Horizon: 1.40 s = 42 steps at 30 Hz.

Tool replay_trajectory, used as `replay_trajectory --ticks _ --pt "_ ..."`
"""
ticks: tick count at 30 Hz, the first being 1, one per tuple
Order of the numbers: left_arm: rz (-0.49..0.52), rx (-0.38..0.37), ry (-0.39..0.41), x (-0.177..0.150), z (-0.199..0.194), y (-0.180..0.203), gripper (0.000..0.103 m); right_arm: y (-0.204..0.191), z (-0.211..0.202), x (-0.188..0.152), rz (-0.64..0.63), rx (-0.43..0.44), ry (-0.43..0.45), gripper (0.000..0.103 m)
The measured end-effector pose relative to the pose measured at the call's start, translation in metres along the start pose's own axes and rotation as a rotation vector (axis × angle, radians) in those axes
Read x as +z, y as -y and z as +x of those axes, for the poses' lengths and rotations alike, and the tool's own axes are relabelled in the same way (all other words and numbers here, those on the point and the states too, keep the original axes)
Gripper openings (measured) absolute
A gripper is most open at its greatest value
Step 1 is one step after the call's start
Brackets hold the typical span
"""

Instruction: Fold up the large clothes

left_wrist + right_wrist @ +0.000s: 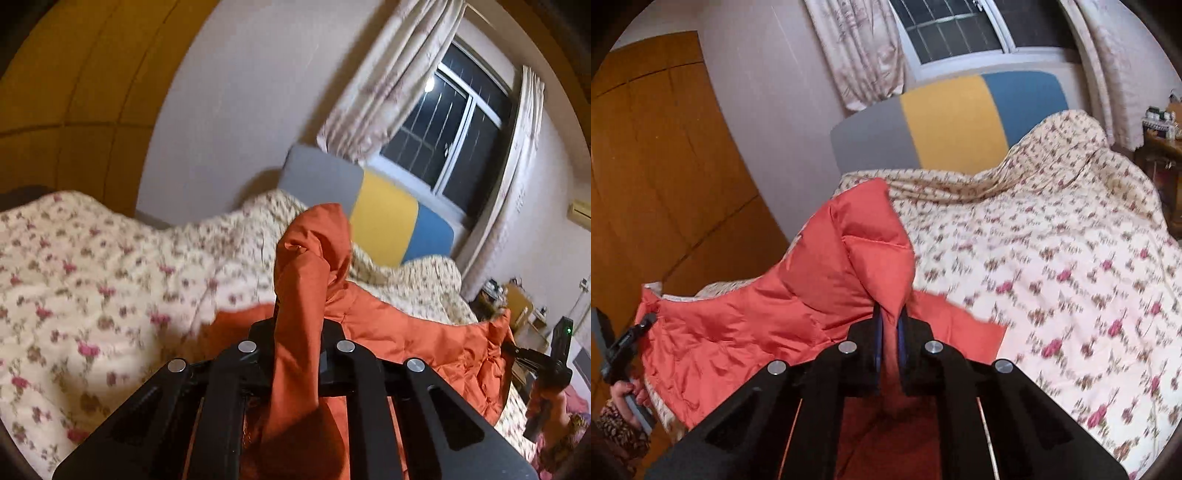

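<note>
Up close, the left hand-held gripper (299, 325) is clamped on a bunched fold of the puffy orange quilted jacket (406, 332), cloth standing up between its black fingers. The right hand-held gripper (890, 325) pinches another peak of the same jacket between its blue-padded fingers (877, 343). Between them the jacket hangs stretched and lifted, its lower part draping onto the floral cream quilt (1052, 258) that covers the bed. Beyond, a grey, yellow and blue headboard (945, 125) stands under a dark window (454, 129) with patterned curtains (384, 85).
</note>
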<state>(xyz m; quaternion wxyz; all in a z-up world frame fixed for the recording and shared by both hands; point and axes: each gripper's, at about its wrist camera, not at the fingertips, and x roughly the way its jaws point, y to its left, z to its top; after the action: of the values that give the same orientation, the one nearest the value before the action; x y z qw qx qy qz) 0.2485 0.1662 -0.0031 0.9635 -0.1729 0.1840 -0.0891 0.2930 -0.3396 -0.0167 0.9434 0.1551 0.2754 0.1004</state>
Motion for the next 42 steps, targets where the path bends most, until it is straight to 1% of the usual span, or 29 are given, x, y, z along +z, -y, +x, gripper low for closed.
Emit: replay_trajectory --ticks 2,5,8,12,13,15,17,19,20,21,22,27,30,31,32,35,36,38,39,40,41,42 --pt "0.01 0.029 0.012 0.007 0.01 0.008 0.011 -0.002 0.014 0.01 0.005 -0.039 -0.005 0.006" --pt "-0.012 0.082 0.02 0.017 0.037 0.013 0.011 0.0 0.043 0.017 0.02 -0.099 -0.031 0.006" --pt "-0.024 0.142 -0.012 0.014 0.066 0.013 0.011 0.001 0.069 0.007 0.02 -0.174 -0.083 0.006" --pt "-0.008 0.236 -0.106 -0.001 0.109 0.001 0.011 0.009 0.103 -0.016 0.001 -0.24 -0.145 0.008" --pt "0.004 0.269 -0.159 -0.009 0.124 -0.005 0.011 0.01 0.109 -0.023 -0.007 -0.251 -0.153 0.011" --pt "0.02 0.297 -0.203 -0.022 0.141 -0.015 0.011 0.012 0.122 -0.037 -0.031 -0.274 -0.167 0.014" --pt "0.068 0.314 -0.25 -0.038 0.156 -0.019 0.013 0.013 0.128 -0.046 -0.059 -0.289 -0.159 0.017" --pt "0.133 0.313 -0.251 -0.053 0.162 -0.018 0.013 0.015 0.134 -0.056 -0.077 -0.295 -0.141 0.019" --pt "0.144 0.307 -0.256 -0.057 0.164 -0.019 0.013 0.017 0.137 -0.057 -0.068 -0.292 -0.139 0.019" --pt "0.138 0.295 -0.257 -0.061 0.166 -0.022 0.013 0.021 0.139 -0.061 -0.053 -0.285 -0.134 0.02" --pt "0.118 0.286 -0.255 -0.063 0.167 -0.026 0.016 0.024 0.141 -0.063 -0.042 -0.282 -0.133 0.02" --pt "0.059 0.233 -0.281 -0.068 0.171 -0.034 0.016 0.026 0.143 -0.067 -0.034 -0.286 -0.125 0.02" --pt "0.049 0.224 -0.292 -0.069 0.173 -0.033 0.016 0.026 0.145 -0.068 -0.032 -0.285 -0.128 0.02" --pt "0.05 0.226 -0.295 -0.07 0.173 -0.033 0.018 0.025 0.145 -0.068 -0.034 -0.287 -0.127 0.02" --pt "0.05 0.227 -0.298 -0.07 0.174 -0.032 0.018 0.025 0.145 -0.069 -0.036 -0.29 -0.128 0.022" --pt "0.065 0.241 -0.301 -0.07 0.175 -0.03 0.019 0.025 0.144 -0.068 -0.034 -0.289 -0.125 0.023" --pt "0.071 0.247 -0.3 -0.069 0.174 -0.029 0.02 0.025 0.144 -0.067 -0.032 -0.289 -0.124 0.023" --pt "0.082 0.264 -0.293 -0.069 0.17 -0.027 0.026 0.026 0.141 -0.067 -0.026 -0.286 -0.118 0.025" --pt "0.085 0.274 -0.283 -0.068 0.165 -0.026 0.036 0.026 0.139 -0.067 -0.021 -0.286 -0.113 0.027" --pt "0.085 0.29 -0.276 -0.068 0.158 -0.025 0.059 0.026 0.136 -0.067 -0.015 -0.292 -0.107 0.032" --pt "0.082 0.327 -0.271 -0.068 0.152 -0.027 0.077 0.026 0.13 -0.068 -0.009 -0.304 -0.097 0.046" --pt "0.069 0.401 -0.262 -0.067 0.144 -0.029 0.099 0.027 0.125 -0.068 0.0 -0.31 -0.09 0.053"
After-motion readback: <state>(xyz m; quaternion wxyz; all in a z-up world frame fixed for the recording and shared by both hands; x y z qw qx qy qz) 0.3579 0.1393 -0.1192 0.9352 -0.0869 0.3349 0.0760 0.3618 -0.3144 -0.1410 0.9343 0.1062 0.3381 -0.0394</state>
